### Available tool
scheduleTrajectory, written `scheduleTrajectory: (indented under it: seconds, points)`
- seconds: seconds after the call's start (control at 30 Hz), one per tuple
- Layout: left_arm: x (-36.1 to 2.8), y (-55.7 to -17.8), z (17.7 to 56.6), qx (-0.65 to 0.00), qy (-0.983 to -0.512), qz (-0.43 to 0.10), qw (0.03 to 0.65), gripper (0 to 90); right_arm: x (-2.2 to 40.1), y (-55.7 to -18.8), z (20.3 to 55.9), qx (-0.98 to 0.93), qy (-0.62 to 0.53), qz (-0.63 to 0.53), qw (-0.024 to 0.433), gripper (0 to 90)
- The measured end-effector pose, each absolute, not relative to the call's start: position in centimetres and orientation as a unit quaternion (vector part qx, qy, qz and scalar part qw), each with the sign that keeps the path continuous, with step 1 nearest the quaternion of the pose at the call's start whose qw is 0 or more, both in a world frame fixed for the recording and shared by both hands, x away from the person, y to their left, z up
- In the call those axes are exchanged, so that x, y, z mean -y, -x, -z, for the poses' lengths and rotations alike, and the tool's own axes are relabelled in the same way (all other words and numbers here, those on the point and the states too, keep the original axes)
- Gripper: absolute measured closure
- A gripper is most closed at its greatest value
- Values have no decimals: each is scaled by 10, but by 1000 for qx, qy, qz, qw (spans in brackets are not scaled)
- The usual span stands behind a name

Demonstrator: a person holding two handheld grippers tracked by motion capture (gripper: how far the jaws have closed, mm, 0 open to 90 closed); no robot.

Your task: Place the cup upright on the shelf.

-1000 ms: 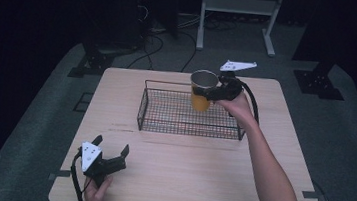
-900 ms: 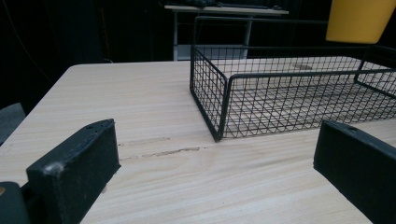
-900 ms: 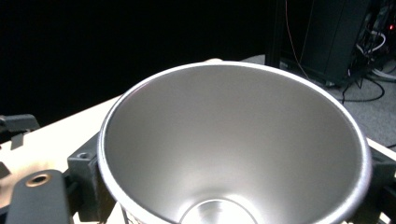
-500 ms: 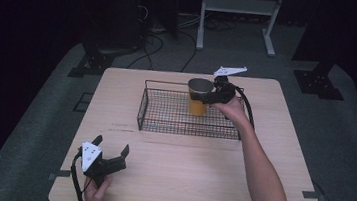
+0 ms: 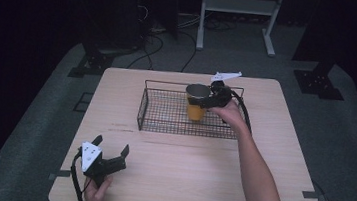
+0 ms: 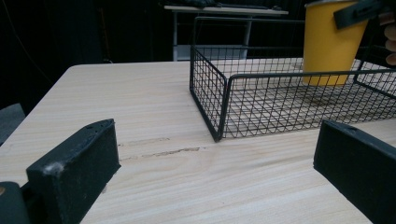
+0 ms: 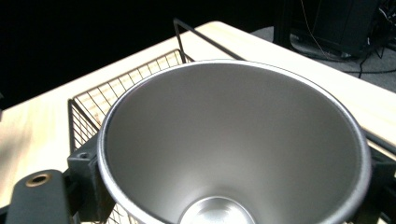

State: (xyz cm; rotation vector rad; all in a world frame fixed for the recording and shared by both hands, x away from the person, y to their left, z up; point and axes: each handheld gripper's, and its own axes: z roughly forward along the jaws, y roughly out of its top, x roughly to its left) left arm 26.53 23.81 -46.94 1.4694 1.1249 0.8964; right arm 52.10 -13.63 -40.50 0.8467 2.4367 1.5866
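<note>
A yellow cup (image 5: 195,107) with a silver steel inside (image 7: 233,154) stands upright in the right part of the black wire basket (image 5: 164,124). My right gripper (image 5: 205,100) is shut on the cup near its rim, a jaw on each side of it. In the left gripper view the cup (image 6: 331,44) rises inside the basket (image 6: 219,102), its base at about the basket floor; whether it touches I cannot tell. My left gripper (image 5: 110,148) rests open near the table's front left corner, with nothing between its jaws.
The light wooden table (image 5: 184,171) has a faint scratch mark (image 6: 159,151) in front of the basket. A white metal stand (image 5: 236,8) and cables lie on the dark floor beyond the far edge.
My right gripper has carried the cup from above the basket's far right edge down and inward into the basket. The left gripper has stayed where it was.
</note>
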Motion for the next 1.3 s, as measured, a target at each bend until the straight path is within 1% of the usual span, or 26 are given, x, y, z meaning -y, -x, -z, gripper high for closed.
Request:
scheduleTrajectory:
  seconds: [0.47,0.53,0.9,1.3]
  points:
    - [-238,-265,469,-468,-612,-374,515,0,137,-522,417,-816,-280,-502,61,119]
    - [-238,-265,469,-468,-612,-374,516,0,135,-522,418,-819,-276,-498,68,119]
    - [-238,-265,469,-469,-612,-373,516,0,133,-522,419,-825,-270,-491,73,119]
    - [-238,-266,469,-469,-611,-372,518,0,128,-524,419,-832,-266,-481,72,119]
